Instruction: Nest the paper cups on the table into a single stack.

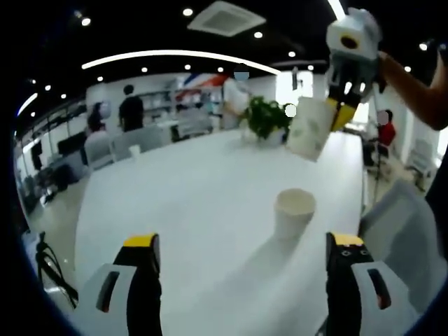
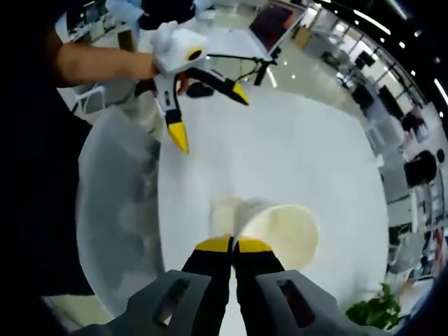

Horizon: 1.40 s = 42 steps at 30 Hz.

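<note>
Paper cup (image 1: 294,212) stood upright on the white table (image 1: 189,210), at twelve o'clock from the wide-open left gripper (image 1: 241,252). Another cup (image 2: 280,231), light and crushable, was pinched by its rim in the right gripper (image 2: 233,245).

Bright ceiling lights (image 1: 185,12), glare on white table (image 1: 203,189), soft blur

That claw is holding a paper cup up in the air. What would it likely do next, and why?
Probably carry the held cup over the standing cup and lower it in. The right claw grips it by the rim, tilted, above and beyond the other cup on the table.
</note>
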Available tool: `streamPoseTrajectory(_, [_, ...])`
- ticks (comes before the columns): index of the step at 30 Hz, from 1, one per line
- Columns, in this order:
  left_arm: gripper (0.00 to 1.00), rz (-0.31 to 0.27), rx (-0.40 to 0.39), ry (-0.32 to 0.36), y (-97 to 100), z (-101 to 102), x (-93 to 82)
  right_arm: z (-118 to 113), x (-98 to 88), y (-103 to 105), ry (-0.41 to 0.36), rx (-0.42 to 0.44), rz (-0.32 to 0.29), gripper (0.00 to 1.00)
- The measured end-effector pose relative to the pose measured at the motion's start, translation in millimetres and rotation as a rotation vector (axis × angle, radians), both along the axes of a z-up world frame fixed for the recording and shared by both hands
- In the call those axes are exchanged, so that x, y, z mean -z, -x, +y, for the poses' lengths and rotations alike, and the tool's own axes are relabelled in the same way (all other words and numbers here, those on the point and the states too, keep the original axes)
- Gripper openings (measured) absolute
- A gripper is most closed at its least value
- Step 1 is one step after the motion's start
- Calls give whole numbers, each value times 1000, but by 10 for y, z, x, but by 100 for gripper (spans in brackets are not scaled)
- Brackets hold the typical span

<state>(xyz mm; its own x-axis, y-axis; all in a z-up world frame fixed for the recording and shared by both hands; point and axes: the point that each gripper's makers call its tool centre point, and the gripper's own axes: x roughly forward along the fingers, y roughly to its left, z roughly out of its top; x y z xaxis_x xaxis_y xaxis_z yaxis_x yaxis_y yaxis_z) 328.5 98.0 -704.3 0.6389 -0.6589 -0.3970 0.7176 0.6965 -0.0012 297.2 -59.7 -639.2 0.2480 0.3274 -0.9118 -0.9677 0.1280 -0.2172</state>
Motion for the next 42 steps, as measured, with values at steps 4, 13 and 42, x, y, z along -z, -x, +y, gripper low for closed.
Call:
streamPoseTrajectory(4, [97,-1,1,1,4,-12,-9,-44,81,-32,31,4,5,0])
streamPoseTrajectory(13, [97,-3,-5,7,8,0,-8,-34,120,-11,32,5,29,0])
streamPoseTrajectory(42, [96,1,-11,17,-7,30,18,41,387,-12,88,11,83,0])
